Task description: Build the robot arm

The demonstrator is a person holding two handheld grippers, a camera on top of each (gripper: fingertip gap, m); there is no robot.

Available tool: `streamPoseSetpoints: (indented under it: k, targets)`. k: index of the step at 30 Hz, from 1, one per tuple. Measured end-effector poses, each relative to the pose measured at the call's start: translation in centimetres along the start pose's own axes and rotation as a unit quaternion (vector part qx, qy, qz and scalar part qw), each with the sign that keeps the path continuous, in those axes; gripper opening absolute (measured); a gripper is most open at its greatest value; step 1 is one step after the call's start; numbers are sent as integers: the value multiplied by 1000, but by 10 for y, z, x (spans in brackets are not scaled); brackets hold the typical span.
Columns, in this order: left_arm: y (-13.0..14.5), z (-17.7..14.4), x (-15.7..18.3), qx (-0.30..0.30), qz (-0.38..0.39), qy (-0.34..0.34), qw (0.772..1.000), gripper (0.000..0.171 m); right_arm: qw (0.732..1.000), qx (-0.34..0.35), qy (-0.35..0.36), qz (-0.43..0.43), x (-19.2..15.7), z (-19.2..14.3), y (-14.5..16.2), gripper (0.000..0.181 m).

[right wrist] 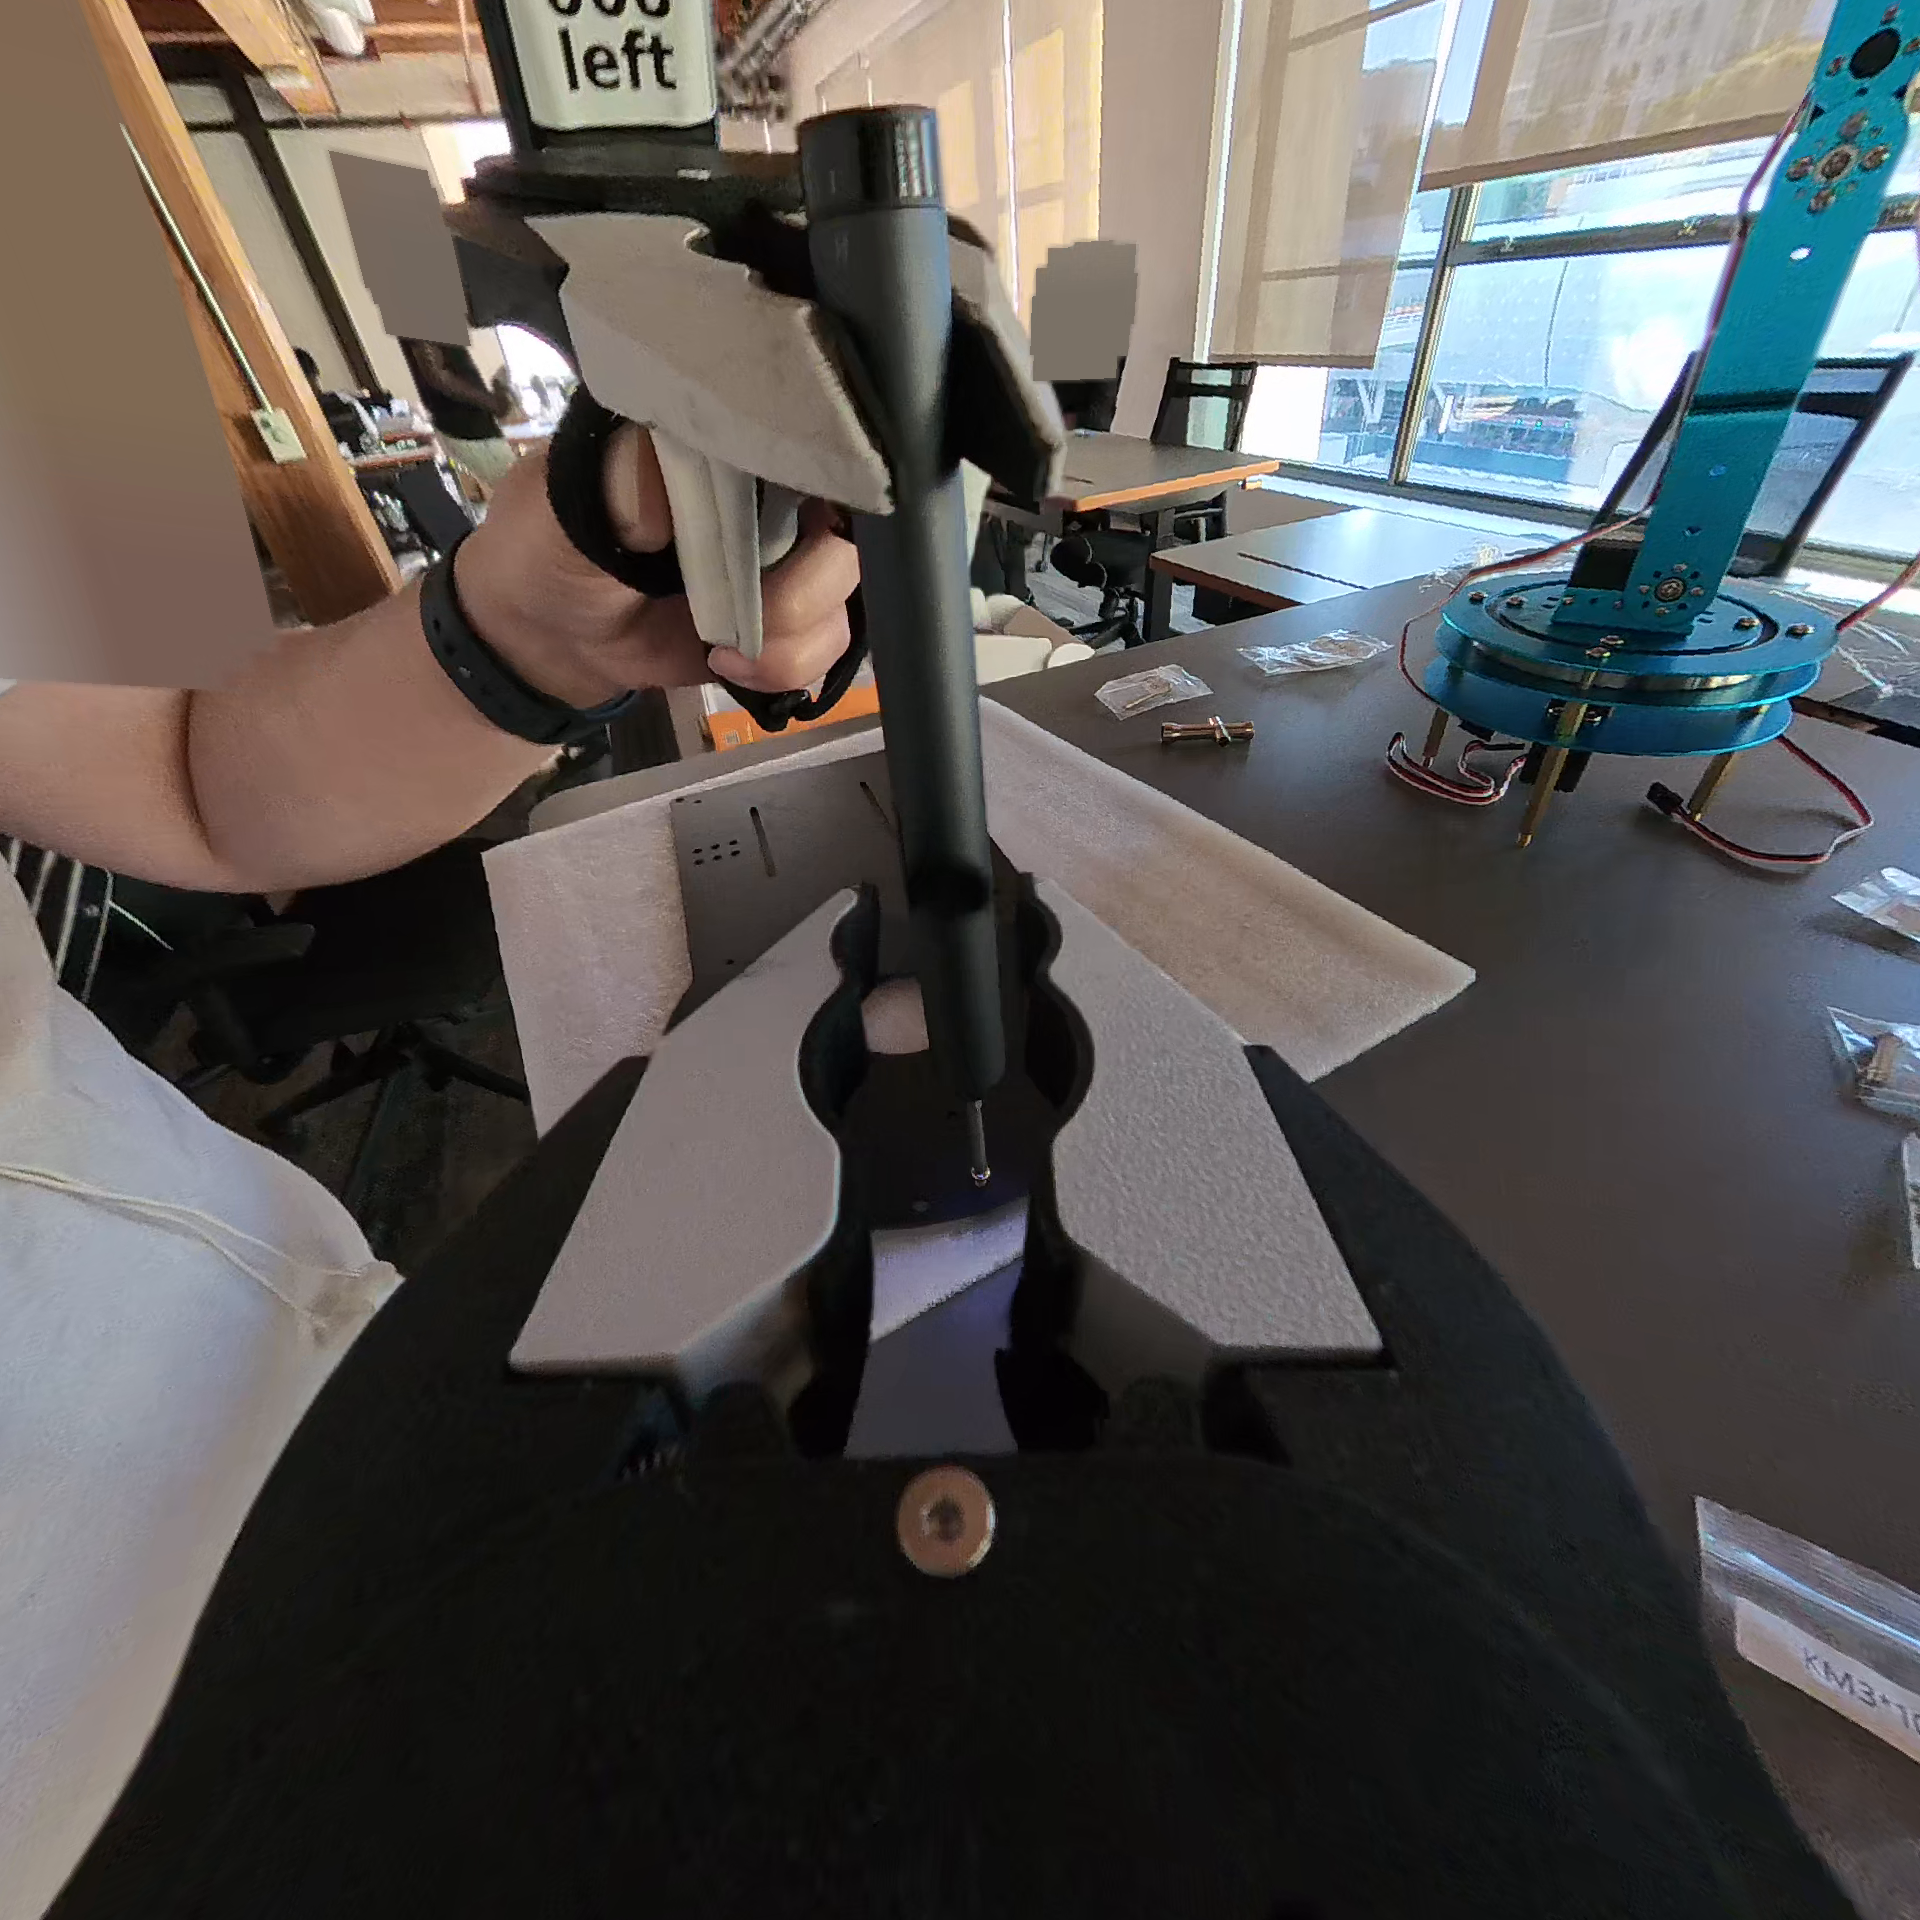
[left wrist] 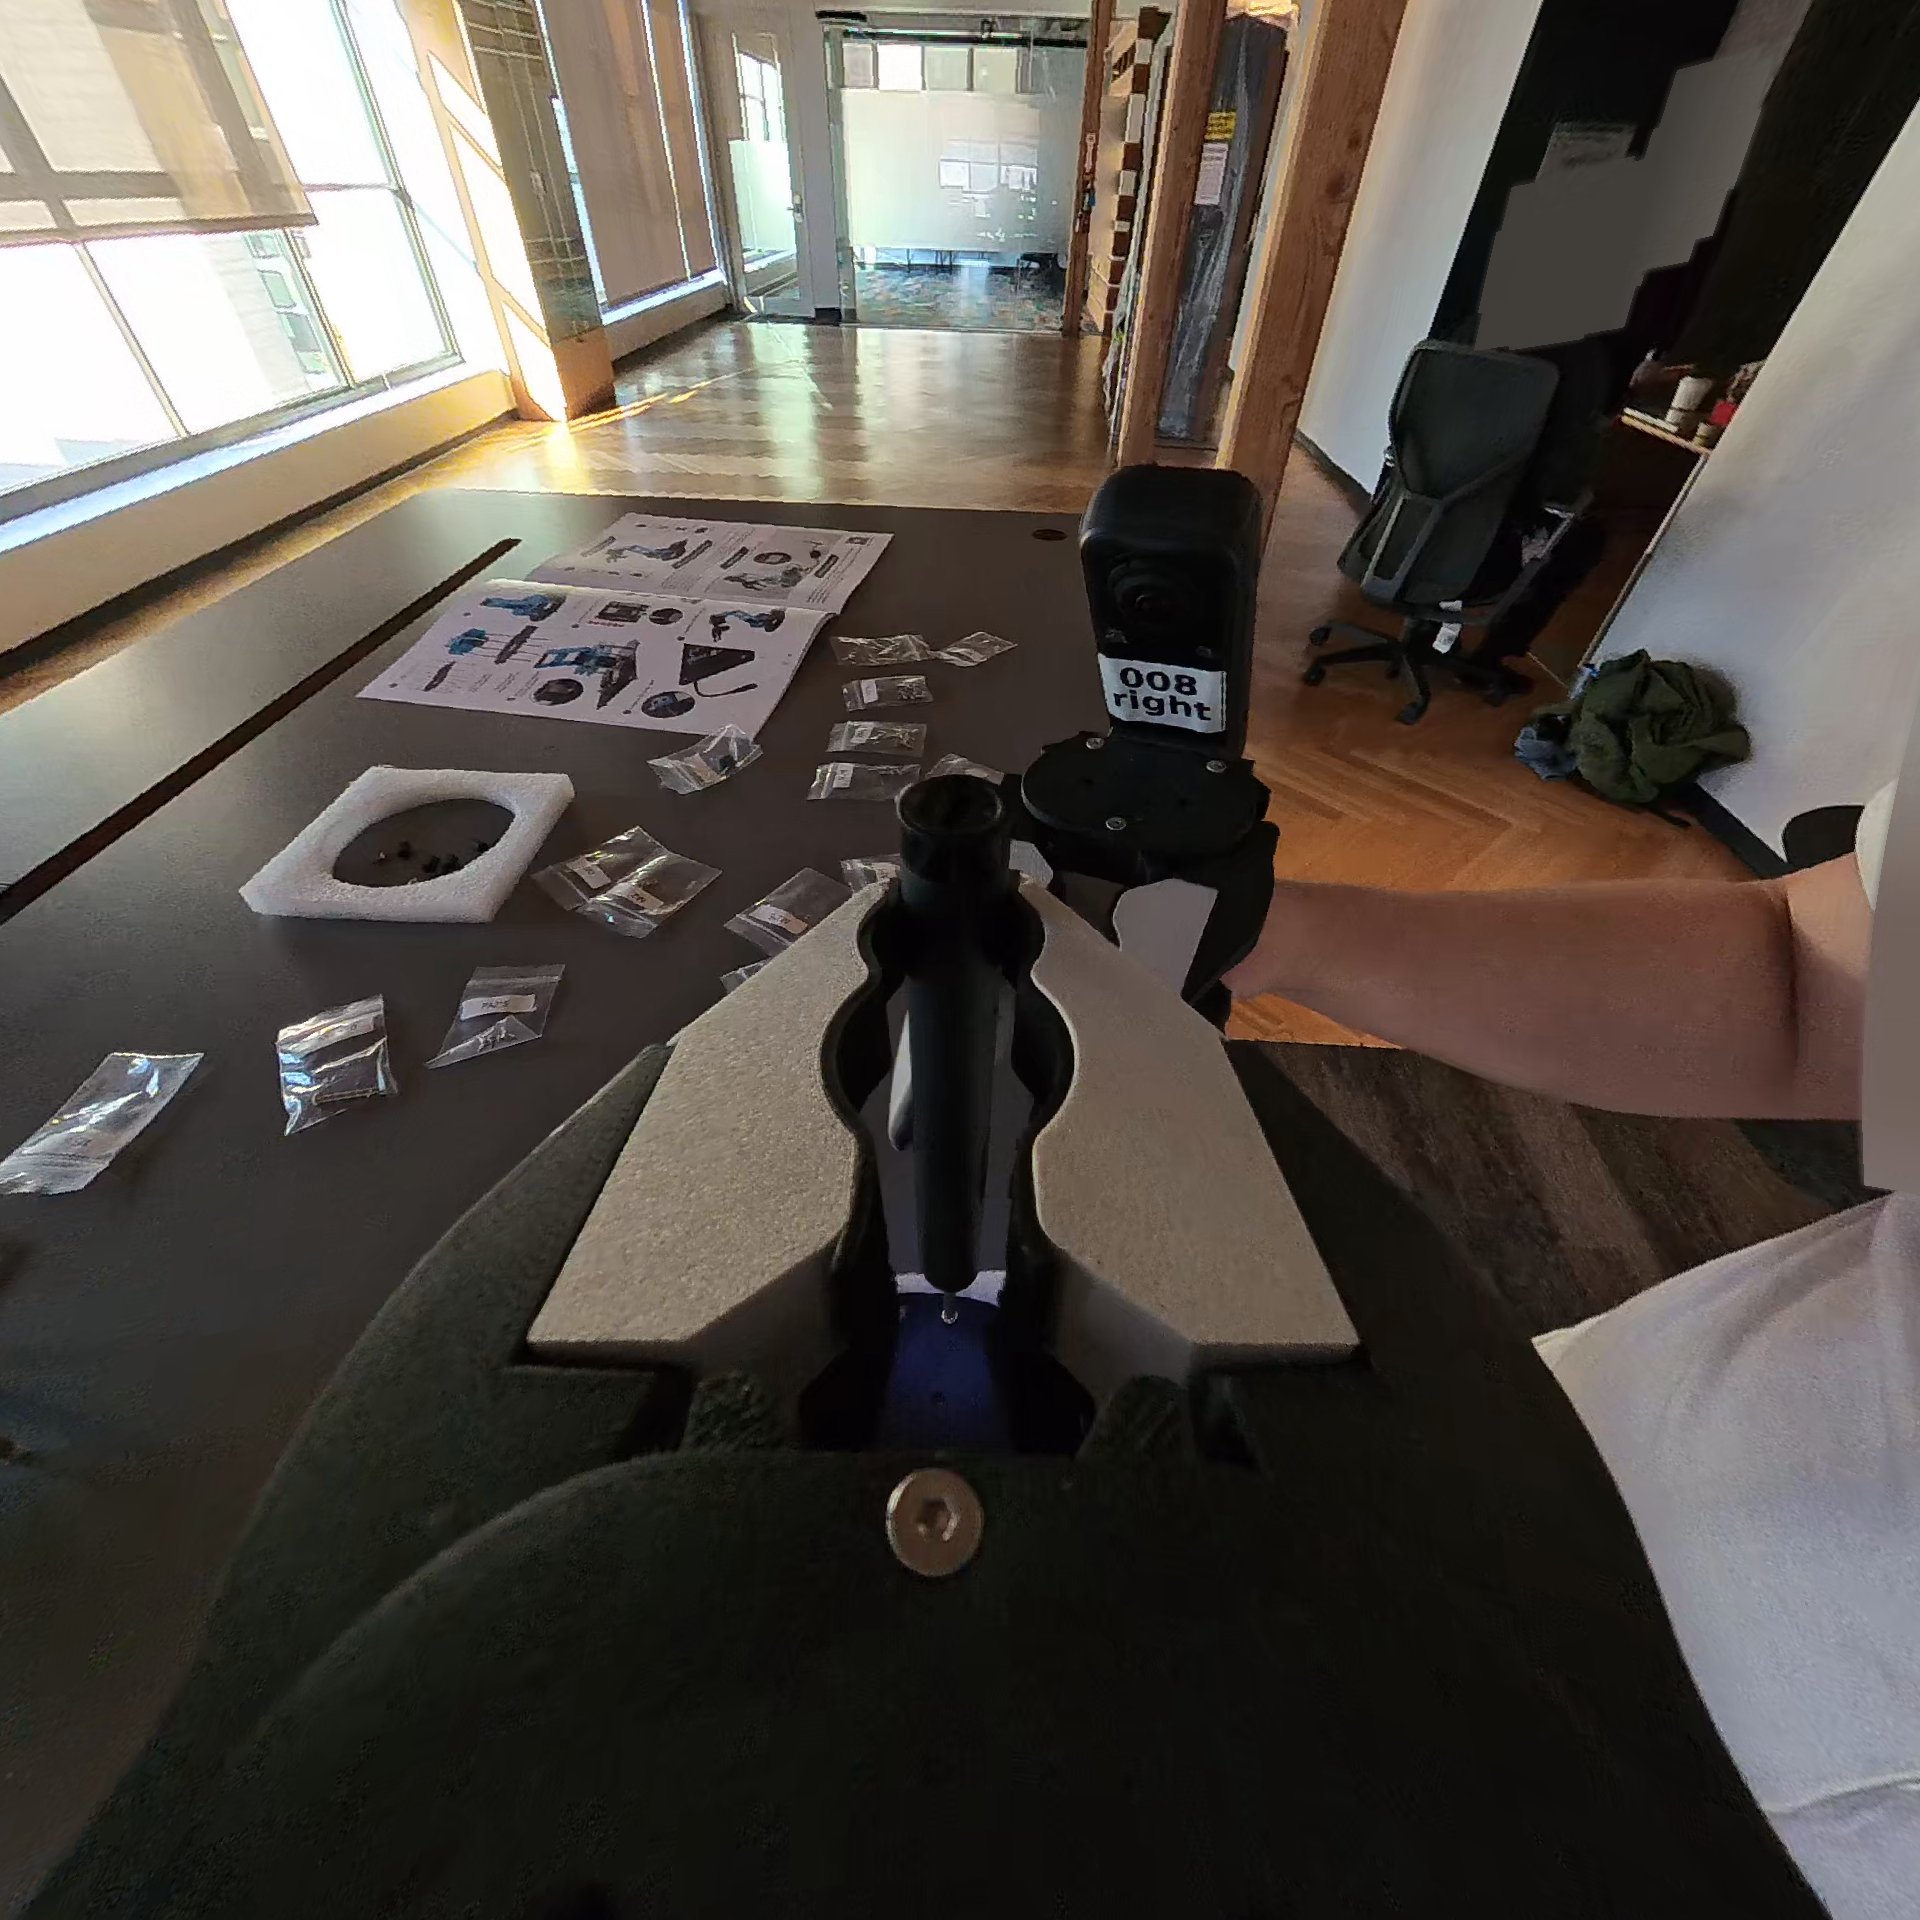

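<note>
in the left wrist view, our left hand-held gripper is closed around a dark pen-shaped electric screwdriver, gripping its upper barrel and holding it upright, tip down. the thin bit touches, or nearly touches, a black perforated metal plate lying on white foam at the edge of the dark surface.

our right hand-held gripper sits low, its jaws partly open on either side of the screwdriver's lower end. we cannot tell whether they touch it or hold anything.

we judge the screwdriver rigid, smooth and light, so it could slip or twist; the mid to upper barrel looks the best place to grip.

only the left view shows the small clear parts bags, a white foam ring and an open instruction booklet farther along the surface. only the right view shows the plate, a small metal wrench and, farther off, a blue robot arm kit with red wires.
</note>
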State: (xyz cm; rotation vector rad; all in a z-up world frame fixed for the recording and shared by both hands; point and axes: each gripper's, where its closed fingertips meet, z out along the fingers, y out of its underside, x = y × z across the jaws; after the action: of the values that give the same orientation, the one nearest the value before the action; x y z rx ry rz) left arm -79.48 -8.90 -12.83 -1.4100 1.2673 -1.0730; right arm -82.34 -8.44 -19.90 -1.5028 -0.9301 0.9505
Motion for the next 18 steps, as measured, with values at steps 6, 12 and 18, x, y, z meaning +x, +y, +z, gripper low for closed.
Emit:
streamPoseSetpoints:
  k: [6,12,18]
  targets:
    - [-6,-10,-4,13,-8,-12,1000,16,998,-22,-4,66,2,-12,26,27]
    - [-9,-20,-7,14,-3,-33,999,16,992,-70,10,107,7,-15,40,26]
    - [-21,-26,-8,50,-43,-50,997,16,995,-71,17,66,-8,-10,16,33]
